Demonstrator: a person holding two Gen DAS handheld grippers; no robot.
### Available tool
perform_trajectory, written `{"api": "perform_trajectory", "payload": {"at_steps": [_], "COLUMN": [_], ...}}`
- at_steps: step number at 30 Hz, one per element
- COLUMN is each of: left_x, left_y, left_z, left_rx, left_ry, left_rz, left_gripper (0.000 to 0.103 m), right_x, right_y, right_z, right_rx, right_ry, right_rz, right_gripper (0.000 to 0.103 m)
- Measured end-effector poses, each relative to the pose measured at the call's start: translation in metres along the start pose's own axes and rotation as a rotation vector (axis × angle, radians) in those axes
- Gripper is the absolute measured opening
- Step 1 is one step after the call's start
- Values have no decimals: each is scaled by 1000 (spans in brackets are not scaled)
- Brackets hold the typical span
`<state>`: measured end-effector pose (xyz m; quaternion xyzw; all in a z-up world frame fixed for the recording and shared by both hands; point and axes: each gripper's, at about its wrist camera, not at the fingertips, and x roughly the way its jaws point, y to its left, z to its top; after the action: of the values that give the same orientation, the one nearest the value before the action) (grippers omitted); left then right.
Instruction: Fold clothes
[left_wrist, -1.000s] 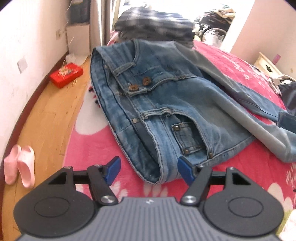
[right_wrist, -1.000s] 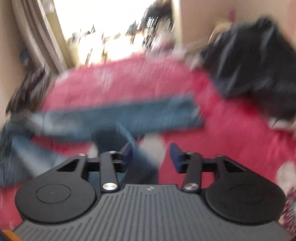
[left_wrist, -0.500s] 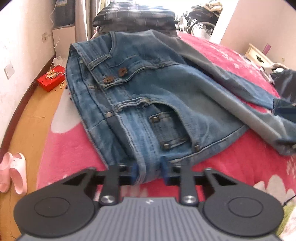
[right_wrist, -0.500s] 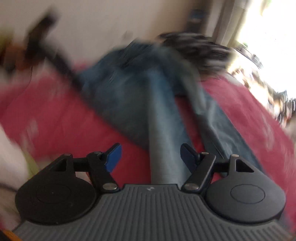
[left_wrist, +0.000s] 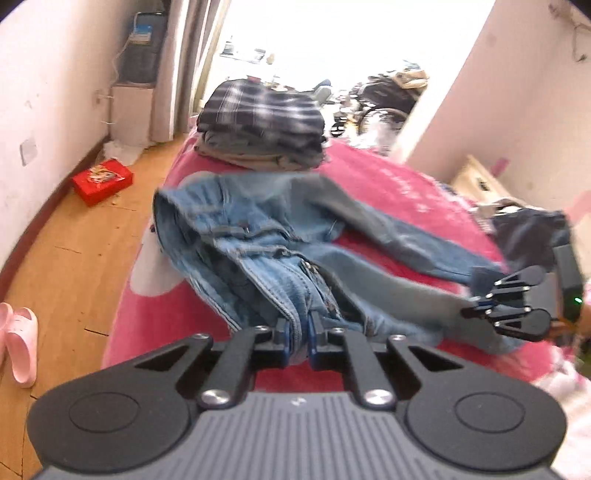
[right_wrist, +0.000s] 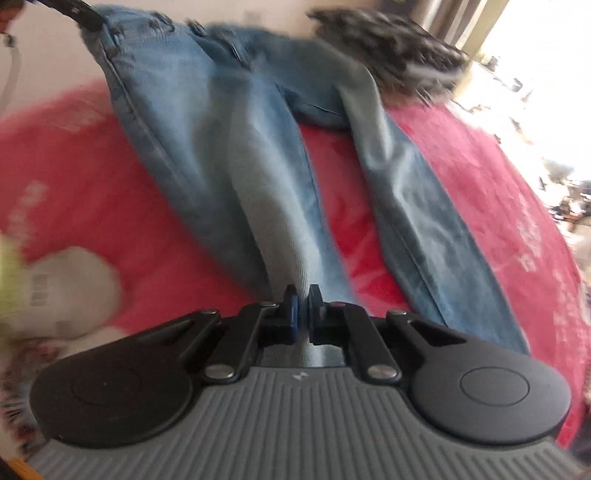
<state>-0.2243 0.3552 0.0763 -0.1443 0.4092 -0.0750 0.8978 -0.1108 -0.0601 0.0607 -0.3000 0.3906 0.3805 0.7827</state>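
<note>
My left gripper (left_wrist: 297, 334) is narrowed onto the waistband edge of the blue jeans (left_wrist: 280, 251), denim pinched between both blue pads. My right gripper (right_wrist: 302, 308) is likewise closed on a fold of one trouser leg, the cloth running up between the pads; in the left view it appears at the far right (left_wrist: 476, 308), gripping the nearer leg's lower end. The jeans lie across the pink bedspread (left_wrist: 388, 184), waist bunched and lifted toward the left gripper, the two legs diverging toward the right side with bare bedspread between them. Bedspread lies open beyond the farther leg. A stack of folded clothes topped by a plaid garment (left_wrist: 260, 122) sits just beyond the waist. The bed's left edge drops to a wooden floor (left_wrist: 74, 258), where a red box (left_wrist: 102, 181) and pink slippers (left_wrist: 20, 343) rest. A dark garment (left_wrist: 528, 229) lies near the legs' ends.
</note>
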Motion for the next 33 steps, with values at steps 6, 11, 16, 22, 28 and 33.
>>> {"api": "perform_trajectory", "payload": {"at_steps": [6, 11, 16, 22, 28, 33], "left_x": [-25, 30, 19, -16, 49, 94], "left_y": [22, 36, 53, 56, 61, 73], "left_z": [-24, -71, -62, -37, -21, -19], "left_rx": [52, 42, -37, -78, -187, -250], "left_ry": [159, 368, 369, 223, 168, 215], "left_rz": [11, 70, 37, 28, 60, 90], "left_gripper": [10, 10, 40, 55, 55, 53], "right_x": [6, 11, -7, -47, -32, 29], "right_y": [18, 32, 26, -24, -36, -17], "right_z": [-6, -12, -14, 8, 55, 93], "right_rx": [7, 13, 29, 178, 460, 674], "right_ry": [79, 145, 175, 10, -295, -304], "right_rz": [128, 235, 248, 306, 481, 605], "right_gripper": [5, 14, 44, 64, 64, 64]}}
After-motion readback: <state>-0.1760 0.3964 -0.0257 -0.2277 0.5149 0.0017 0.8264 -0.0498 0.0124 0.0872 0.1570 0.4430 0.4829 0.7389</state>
